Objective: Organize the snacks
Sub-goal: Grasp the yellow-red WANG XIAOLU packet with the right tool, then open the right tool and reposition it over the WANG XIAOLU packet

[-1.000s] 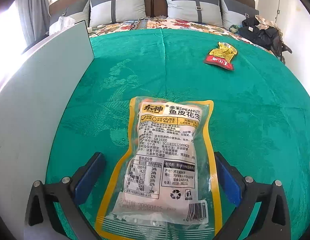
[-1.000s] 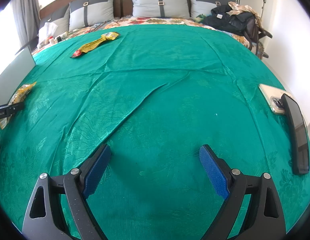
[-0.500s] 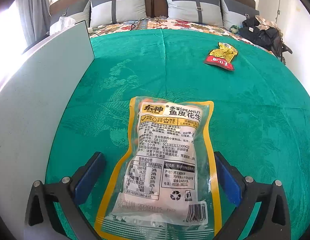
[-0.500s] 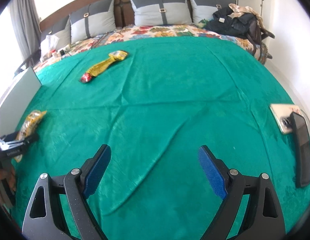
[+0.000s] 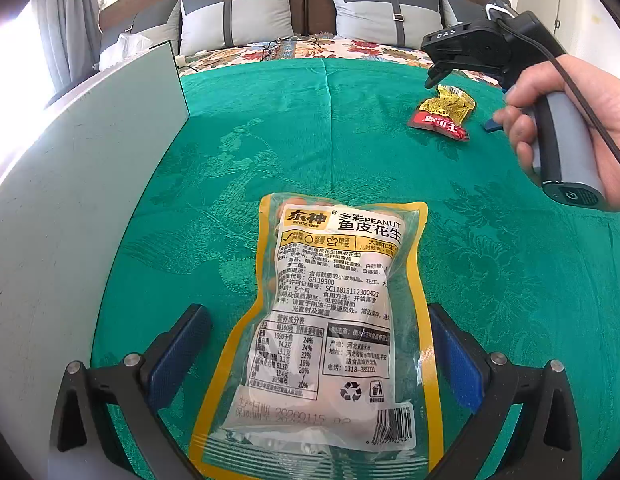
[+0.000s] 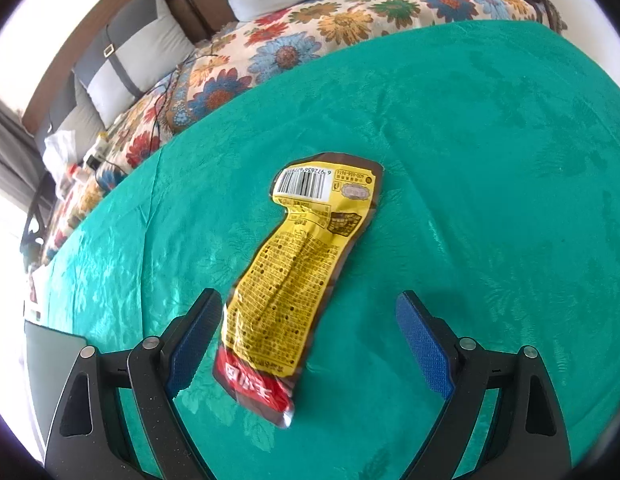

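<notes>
A clear, yellow-edged peanut bag (image 5: pixel 329 320) lies flat on the green bedspread (image 5: pixel 389 168), label side up. My left gripper (image 5: pixel 317 354) stands open around its lower half, with one blue pad on each side and not pressing it. A long yellow snack packet with a red end (image 6: pixel 298 272) lies further right on the spread; the left wrist view shows the same packet (image 5: pixel 443 114). My right gripper (image 6: pixel 310 344) is open over it, the packet's red end between the fingers and nearer the left finger (image 6: pixel 194 340). A hand (image 5: pixel 569 120) holds that gripper's handle.
A tall pale grey box wall (image 5: pixel 90 168) runs along the left of the peanut bag, and its corner (image 6: pixel 50 360) shows in the right wrist view. Grey pillows (image 5: pixel 238 12) and a floral sheet (image 6: pixel 310 40) lie at the head of the bed.
The right gripper has swept left and forward across the bed to the yellow packet and now shows in the left wrist view. The left gripper and peanut bag have not moved.
</notes>
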The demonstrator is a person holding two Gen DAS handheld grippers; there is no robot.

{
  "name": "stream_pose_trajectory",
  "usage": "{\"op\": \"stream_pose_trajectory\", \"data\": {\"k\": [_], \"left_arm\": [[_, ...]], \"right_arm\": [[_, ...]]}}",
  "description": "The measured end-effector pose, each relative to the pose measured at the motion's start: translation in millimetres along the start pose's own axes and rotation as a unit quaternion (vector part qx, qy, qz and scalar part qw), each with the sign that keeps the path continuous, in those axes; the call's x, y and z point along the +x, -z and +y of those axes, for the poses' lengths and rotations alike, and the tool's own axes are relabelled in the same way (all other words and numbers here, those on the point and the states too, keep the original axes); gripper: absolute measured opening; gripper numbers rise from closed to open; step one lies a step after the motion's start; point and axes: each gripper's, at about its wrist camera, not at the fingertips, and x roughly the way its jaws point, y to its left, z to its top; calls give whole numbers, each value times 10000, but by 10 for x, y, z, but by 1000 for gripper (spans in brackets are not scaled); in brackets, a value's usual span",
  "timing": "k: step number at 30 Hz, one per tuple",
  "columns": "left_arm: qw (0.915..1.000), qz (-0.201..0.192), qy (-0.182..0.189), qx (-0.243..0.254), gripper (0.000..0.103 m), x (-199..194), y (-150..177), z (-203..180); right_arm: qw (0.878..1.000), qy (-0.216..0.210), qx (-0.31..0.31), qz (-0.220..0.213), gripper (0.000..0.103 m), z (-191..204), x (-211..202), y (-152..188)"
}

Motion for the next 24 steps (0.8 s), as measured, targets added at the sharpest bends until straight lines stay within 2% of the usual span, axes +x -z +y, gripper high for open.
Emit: {"op": "stream_pose_trajectory", "data": {"k": [3,5,6,8,10,13,16,19,24], "left_arm": [[10000,0,1,-1,103,1,0,0],[10000,1,-1,0,103,2,1,0],[10000,0,-1,1,103,3,2,0],[10000,0,-1,1,103,2,-1,0],[10000,2,-1,2,103,-2,-2,-2],[10000,3,-3,3,103,-4,-3,-2],[10000,3,-1,2,103,-2,-3,-2],[10000,3,-1,2,103,-2,-4,-2],[10000,3,-3,3,103,-4,-5,-2]], "right_arm": [[9976,513,-452,-60,93,204,98,24],[9865,1030,-1275,25,93,386,193,100],[9798,1052,-1699,-57,92,453,186,156],[9755,829,-2036,-39,86,433,158,222],[9771,802,-1964,-145,51,320,55,271],[9787,548,-1976,-109,49,137,-58,350],[9734,260,-2275,-62,49,-44,-209,528],[9608,44,-2772,-34,49,-264,-445,848],[9375,-108,-3474,-175,50,-792,-984,1654]]}}
